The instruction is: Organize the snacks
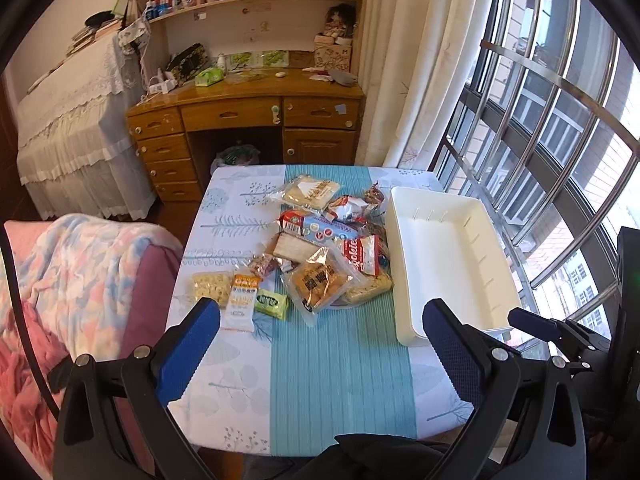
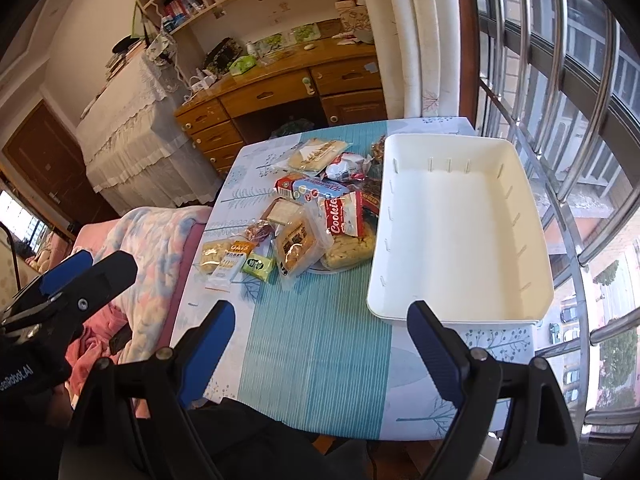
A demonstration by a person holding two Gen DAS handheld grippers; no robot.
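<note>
Both sets of tongs are parked over the near edge of the desk right now. Left tongs (image 1: 320, 344) are spread wide with nothing between the pads, and the right tongs (image 2: 320, 344) are the same, wide apart and empty. Neither touches anything.

So I'd say I'm at the very start: nothing sorted yet. The snack pile (image 1: 320, 248) sits in a heap mid-desk, mostly on the teal runner (image 1: 340, 380), and the white bin (image 2: 460, 220) just beside it on the window side looks empty. A few strays lie apart on the left of the heap: a green packet (image 1: 272, 302), an orange oat bar (image 1: 242, 300) and a pale cracker bag (image 1: 212, 286).

Next move, I reckon, is picking one loose item first. The green packet looks easiest, since it lies flat with free cloth around it. The overlapping crinkly bags will probably drag their neighbours.

Room-wise, the front of the desk is open. The bin's near rim sits close to the right tongs, so I'd lift over it. There's a sofa with a blanket (image 1: 80, 280) on the left and window bars (image 2: 580, 120) hard against the right.
</note>
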